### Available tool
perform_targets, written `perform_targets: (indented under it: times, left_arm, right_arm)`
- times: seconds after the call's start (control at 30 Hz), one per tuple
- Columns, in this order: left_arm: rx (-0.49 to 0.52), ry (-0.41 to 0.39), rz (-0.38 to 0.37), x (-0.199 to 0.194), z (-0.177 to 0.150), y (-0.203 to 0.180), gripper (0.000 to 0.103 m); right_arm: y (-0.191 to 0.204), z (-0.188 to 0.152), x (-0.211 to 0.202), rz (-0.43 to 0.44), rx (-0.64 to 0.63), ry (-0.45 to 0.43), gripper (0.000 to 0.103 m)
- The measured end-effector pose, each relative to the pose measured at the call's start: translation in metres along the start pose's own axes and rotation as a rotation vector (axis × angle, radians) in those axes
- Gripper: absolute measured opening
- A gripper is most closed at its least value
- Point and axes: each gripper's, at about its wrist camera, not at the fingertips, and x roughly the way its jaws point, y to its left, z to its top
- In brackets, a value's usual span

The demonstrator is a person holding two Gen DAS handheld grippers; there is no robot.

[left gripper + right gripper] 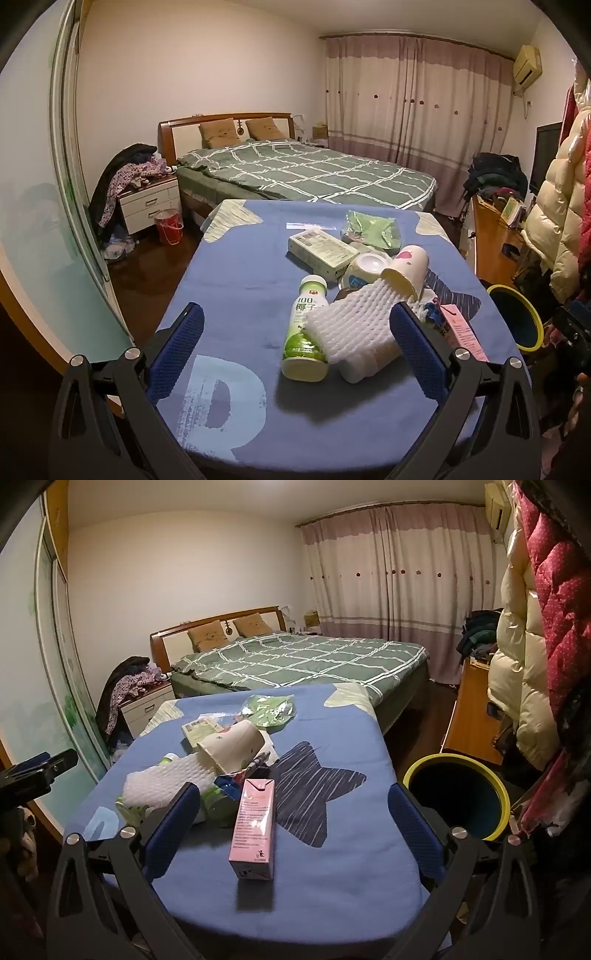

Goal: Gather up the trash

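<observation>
Looking along our left tongs (295, 341), we see both blue pads spread wide with nothing pressed between them; the green-and-white bottle (305, 334) lies on its side in the gap, its base toward us, and the white foam net sleeve (356, 325) rests just beside it, close to the right pad. Our right tongs (291, 829) gape just as wide and hold nothing; the pink carton (255, 829) stands upright between their pads, touching neither. Both tongs tilt downward toward the worktop (240, 273), which is covered by a blue cloth.

We take the pink carton as our landmark. Just behind it the foam sleeve runs into the mouth of a tipped cream paper cup (232, 747), and some small blue wrappers (231, 788) lie between the carton and the cup. Behind the cup lies a flat pale box (323, 251), and beside that box an overturned white bowl (364, 271). Farthest from the carton on the worktop is a crumpled green bag (269, 709).

To the right of the carton, off the edge of the worktop, stands the bin (458, 797), yellow at the rim and dark inside; we cannot tell whether anything lies in it.

Well behind the carton, past the worktop, is a bed (295, 659) with a green checked cover, and curtains (395, 579) hang behind it.
</observation>
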Motion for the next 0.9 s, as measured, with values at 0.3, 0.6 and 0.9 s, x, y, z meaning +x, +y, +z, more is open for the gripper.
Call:
perform_targets:
  times: [0.3, 0.6, 0.9]
  left_arm:
    - [0.004, 0.001, 0.002, 0.001, 0.0, 0.0, 0.099]
    - [0.008, 0.016, -0.004, 0.008, -0.003, -0.003, 0.099]
    - [0.011, 0.022, -0.007, 0.011, -0.004, -0.006, 0.099]
  right_arm:
    - [0.005, 0.0, 0.0, 0.002, -0.003, 0.006, 0.097]
    - [0.007, -0.002, 0.004, 0.004, -0.004, 0.012, 0.097]
    - [0.011, -0.003, 0.009, 0.006, -0.007, 0.021, 0.097]
